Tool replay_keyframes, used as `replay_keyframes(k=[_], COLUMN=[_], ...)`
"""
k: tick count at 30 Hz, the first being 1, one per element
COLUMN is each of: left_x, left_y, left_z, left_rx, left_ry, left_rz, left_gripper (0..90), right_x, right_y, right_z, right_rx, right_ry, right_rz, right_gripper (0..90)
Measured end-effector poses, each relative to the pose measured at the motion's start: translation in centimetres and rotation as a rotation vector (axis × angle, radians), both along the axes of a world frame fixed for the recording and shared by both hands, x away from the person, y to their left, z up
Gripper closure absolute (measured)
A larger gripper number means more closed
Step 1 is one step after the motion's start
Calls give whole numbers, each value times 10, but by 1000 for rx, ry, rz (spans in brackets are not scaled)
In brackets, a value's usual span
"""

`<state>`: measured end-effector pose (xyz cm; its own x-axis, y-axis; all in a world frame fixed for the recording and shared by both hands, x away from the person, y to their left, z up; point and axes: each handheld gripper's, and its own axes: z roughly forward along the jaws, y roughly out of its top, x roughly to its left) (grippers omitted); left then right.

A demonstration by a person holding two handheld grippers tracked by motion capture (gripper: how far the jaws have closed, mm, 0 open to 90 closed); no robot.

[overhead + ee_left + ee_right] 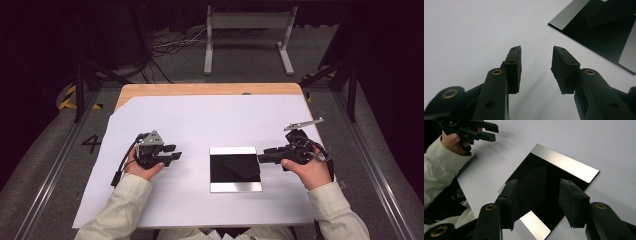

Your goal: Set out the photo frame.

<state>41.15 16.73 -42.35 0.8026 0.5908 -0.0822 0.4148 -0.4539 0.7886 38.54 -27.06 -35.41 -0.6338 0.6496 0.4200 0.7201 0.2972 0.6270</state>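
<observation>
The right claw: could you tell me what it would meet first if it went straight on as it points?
Probably the black plate lying on the silver-edged tray; the open right claw points straight at it, though depth is unclear.

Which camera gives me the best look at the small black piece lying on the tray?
The right gripper view: the black piece lies close, framed between open jaws. The high view shows it small and dark; the left gripper view catches one end at its top edge.

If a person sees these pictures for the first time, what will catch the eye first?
First, the black square plate with silver edges, lying near the middle of the white sheet, with a flat black piece on it. Next, the two open grippers beside it: the left gripper apart on the sheet, the right gripper at the plate's edge.
</observation>
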Motion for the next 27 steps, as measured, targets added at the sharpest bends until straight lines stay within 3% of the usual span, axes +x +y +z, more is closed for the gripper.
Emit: replay_keyframes(k=[11, 19, 27], left_x=[0, 0, 1], left_y=[0, -1, 0], left_z=[0, 0, 0], left_rx=[0, 0, -2], left_ry=[-2, 2, 1], left_rz=[3, 3, 0], left_gripper=[602, 600, 594], right_x=[2, 2, -1], right_y=[6, 10, 12], right_z=[-8, -12, -19], right_rx=[-3, -35, -16], right_ry=[53, 49, 103], right_rz=[-15, -26, -66], right_gripper=[468, 484, 415])
